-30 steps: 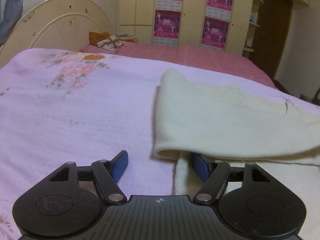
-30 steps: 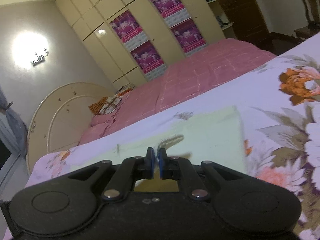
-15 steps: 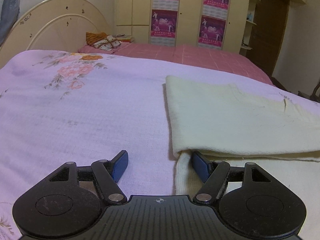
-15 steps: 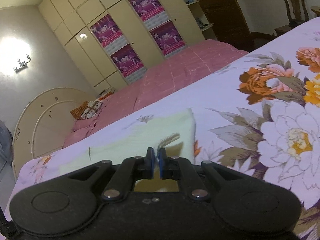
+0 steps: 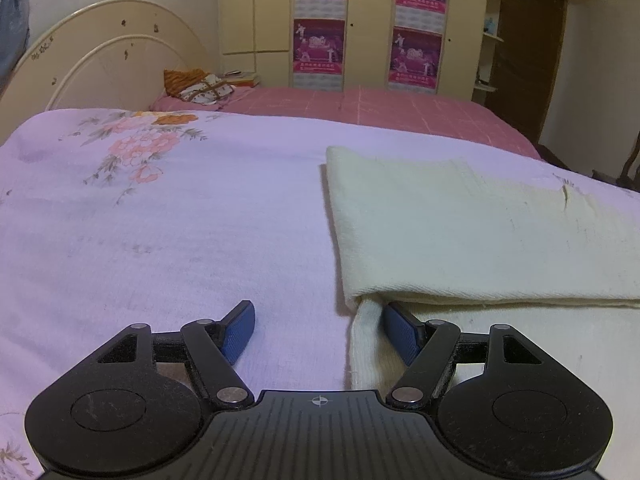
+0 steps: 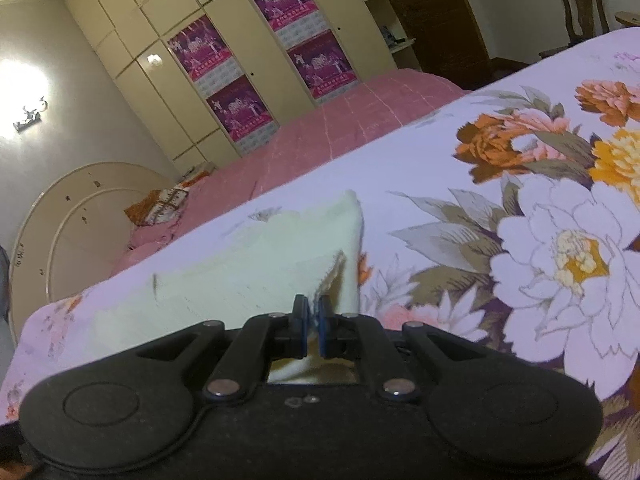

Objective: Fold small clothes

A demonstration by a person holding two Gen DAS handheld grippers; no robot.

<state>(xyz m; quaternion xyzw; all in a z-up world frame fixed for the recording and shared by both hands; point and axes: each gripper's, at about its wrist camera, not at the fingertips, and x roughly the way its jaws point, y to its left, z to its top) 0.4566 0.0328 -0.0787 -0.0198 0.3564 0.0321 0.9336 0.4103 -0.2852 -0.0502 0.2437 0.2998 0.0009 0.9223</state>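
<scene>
A: Cloth (image 5: 460,232) is cream, ribbed and folded over on itself, lying on the right part of the floral sheet (image 5: 168,240).

B: And the tongs?

A: Left gripper (image 5: 318,326) stands wide; its right pad (image 5: 402,338) rests on the cloth's near lower layer, its left pad on bare sheet, pinching nothing. Right gripper (image 6: 311,322) is clamped narrow on a frayed corner of the cloth (image 6: 256,276).

B: What differs from a second ago?

A: The upper layer then bulged up in a raised roll; now it lies flat with a crisp left edge. The right view has tipped lower, and the corner is pulled into a little peak at the pads.

B: Anything only one view shows?

A: Only the right view has the big orange and white flowers (image 6: 560,256) and a chair (image 6: 580,0); the left shows the fold's two layers.
</scene>
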